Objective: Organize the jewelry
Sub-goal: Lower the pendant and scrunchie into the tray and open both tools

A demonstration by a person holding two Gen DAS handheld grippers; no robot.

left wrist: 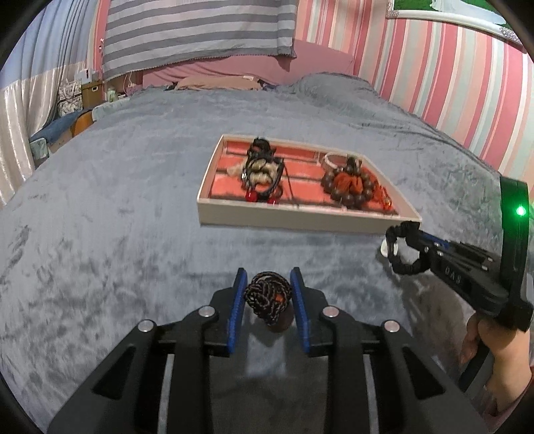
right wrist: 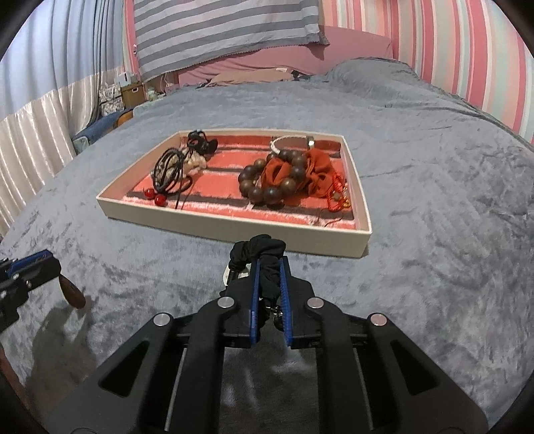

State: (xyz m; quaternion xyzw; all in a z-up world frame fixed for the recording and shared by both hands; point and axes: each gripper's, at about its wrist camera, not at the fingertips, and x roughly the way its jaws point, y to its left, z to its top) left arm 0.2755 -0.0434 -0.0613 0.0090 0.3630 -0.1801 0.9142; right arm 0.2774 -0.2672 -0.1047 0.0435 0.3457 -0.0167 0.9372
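Note:
My left gripper (left wrist: pixel 268 278) is shut on a dark braided cord pendant (left wrist: pixel 267 295) with a brown wooden piece hanging below it, held above the grey blanket in front of the tray. It also shows at the left edge of the right wrist view (right wrist: pixel 43 263), the brown piece (right wrist: pixel 71 293) dangling. My right gripper (right wrist: pixel 269 263) is shut on a black scrunchie (right wrist: pixel 258 250) with a white bead, just before the tray's near wall; it also shows in the left wrist view (left wrist: pixel 409 233). The white tray (right wrist: pixel 233 232) with a red lining holds black cords with red beads (right wrist: pixel 167 173), a wooden bead bracelet (right wrist: pixel 270 182), a red scrunchie (right wrist: pixel 310 173).
The tray sits mid-bed on a grey plush blanket (right wrist: pixel 434 233). A pillow and a striped cloth (right wrist: pixel 227 30) lie at the bed's far end. A striped wall runs along the right. Boxes and a curtain stand to the far left (right wrist: pixel 113 96).

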